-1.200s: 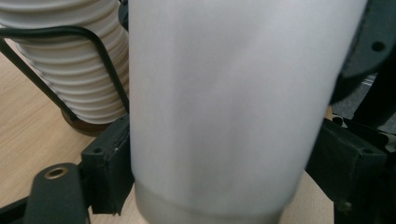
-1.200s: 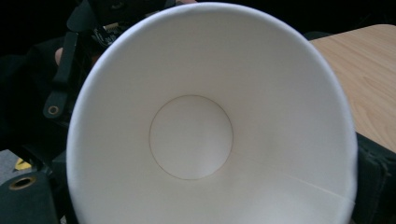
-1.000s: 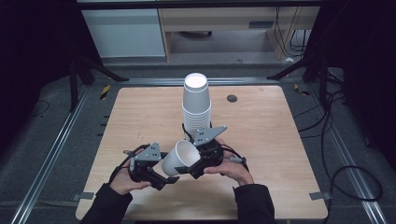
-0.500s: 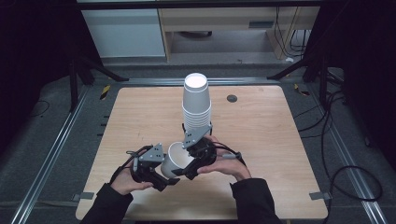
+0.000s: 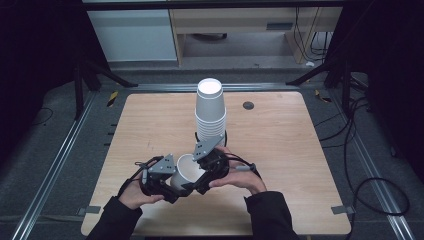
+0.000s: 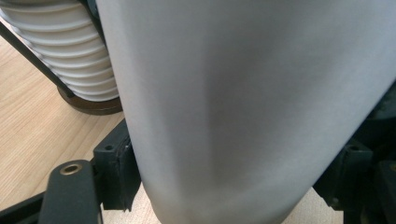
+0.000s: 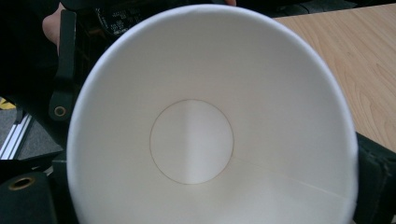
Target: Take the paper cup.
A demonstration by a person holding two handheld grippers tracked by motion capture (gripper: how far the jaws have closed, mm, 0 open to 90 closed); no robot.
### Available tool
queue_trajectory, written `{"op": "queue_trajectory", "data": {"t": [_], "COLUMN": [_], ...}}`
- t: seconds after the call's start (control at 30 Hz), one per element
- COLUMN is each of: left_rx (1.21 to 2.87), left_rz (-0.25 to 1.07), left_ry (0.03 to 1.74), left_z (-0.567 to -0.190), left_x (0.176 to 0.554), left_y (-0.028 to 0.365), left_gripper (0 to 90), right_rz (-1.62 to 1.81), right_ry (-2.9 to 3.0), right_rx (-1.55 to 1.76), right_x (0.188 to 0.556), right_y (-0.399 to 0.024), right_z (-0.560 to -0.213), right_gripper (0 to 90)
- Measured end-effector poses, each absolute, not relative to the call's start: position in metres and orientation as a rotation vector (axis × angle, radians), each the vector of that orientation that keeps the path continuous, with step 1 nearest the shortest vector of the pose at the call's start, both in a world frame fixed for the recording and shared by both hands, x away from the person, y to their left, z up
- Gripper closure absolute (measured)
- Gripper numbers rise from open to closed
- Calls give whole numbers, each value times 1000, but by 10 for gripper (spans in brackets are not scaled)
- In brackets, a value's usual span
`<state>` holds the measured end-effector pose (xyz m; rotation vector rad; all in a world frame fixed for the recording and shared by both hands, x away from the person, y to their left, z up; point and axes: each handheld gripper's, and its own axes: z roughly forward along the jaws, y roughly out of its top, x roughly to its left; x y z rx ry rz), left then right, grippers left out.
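- The light wooden square table (image 5: 280,150) carries a tall stack of white paper cups (image 5: 210,112), nested upside down on a dark round base (image 6: 95,106) near its middle; a small dark round grommet (image 5: 248,105) sits well apart toward the far right.
- That stack looks to be the goal or the source of the work; going by the pictures, several cups are already nested there and one cup is in hand, so the job seems mid-way, not finished.
- The single white paper cup (image 5: 186,171) is off the stack, held above the near part of the table just in front of the stack, tilted with its open mouth facing up and toward the right gripper; the right gripper view looks straight into its empty inside (image 7: 191,142).
- The left gripper (image 5: 161,177) is clamped on the cup's outer wall (image 6: 233,116), its black jaws pressing from either side.
- The right gripper (image 5: 206,167) sits at the cup's rim; its jaws flank the mouth closely, but I cannot tell whether they pinch it.
- What seems left: pass the cup fully to one gripper, turn it, and set it on or clear of the stack.
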<state>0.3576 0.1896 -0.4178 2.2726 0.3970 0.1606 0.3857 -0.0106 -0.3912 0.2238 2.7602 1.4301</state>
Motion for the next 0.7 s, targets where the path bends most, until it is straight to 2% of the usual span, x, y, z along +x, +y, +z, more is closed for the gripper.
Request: {"op": "queue_trajectory", "data": {"t": [0.3, 0.7], "left_rx": [2263, 2224], "left_rz": [158, 166], "left_ry": [403, 422], "left_z": [-417, -414], "left_x": [358, 359], "left_y": [191, 198], "left_gripper": [230, 230], "right_rz": [1472, 1592], "right_ry": [2725, 2660], "right_rx": [242, 297], "right_x": [386, 386], "right_y": [-13, -35], "right_z": [-393, -386], "right_gripper": [38, 32]}}
